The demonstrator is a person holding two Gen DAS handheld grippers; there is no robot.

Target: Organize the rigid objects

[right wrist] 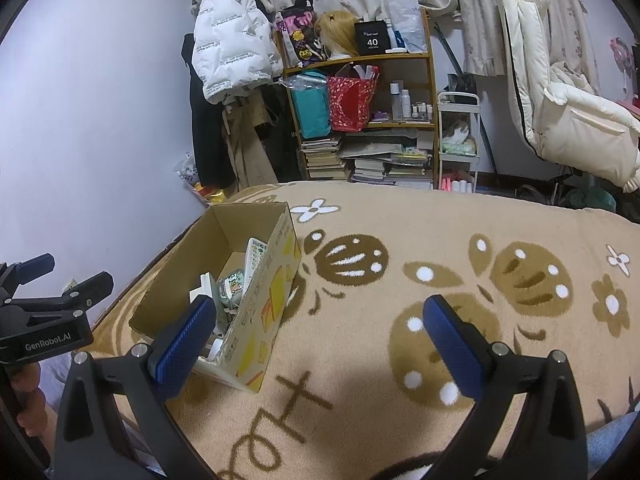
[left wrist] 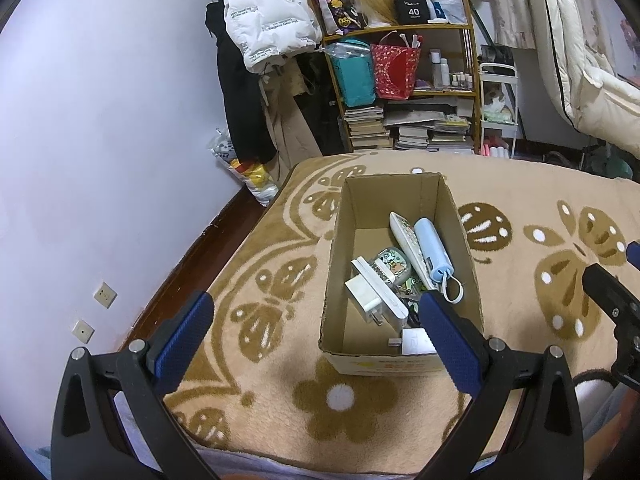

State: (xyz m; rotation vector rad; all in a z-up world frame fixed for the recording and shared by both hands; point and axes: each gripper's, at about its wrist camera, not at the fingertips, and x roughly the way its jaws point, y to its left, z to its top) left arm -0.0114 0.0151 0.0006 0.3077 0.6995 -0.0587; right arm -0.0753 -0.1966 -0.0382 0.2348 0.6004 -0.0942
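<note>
An open cardboard box (left wrist: 400,188) stands on a tan butterfly-patterned blanket (left wrist: 280,360). Inside it lie a white remote (left wrist: 404,236), a pale blue power bank (left wrist: 434,250), a white charger plug (left wrist: 366,296), a small cartoon-printed case (left wrist: 390,266) and other small items. My left gripper (left wrist: 316,312) is open and empty, just in front of the box's near left corner. In the right wrist view the box (right wrist: 276,292) sits at the left. My right gripper (right wrist: 320,316) hangs open and empty over bare blanket (right wrist: 400,240) to the right of the box.
A hand (right wrist: 28,404) holds the left gripper's handle at the left edge. Behind the bed stands a wooden shelf (left wrist: 404,80) with books, bags and bottles, with hanging coats (left wrist: 264,20) beside it. A white wall (left wrist: 100,120) runs along the left.
</note>
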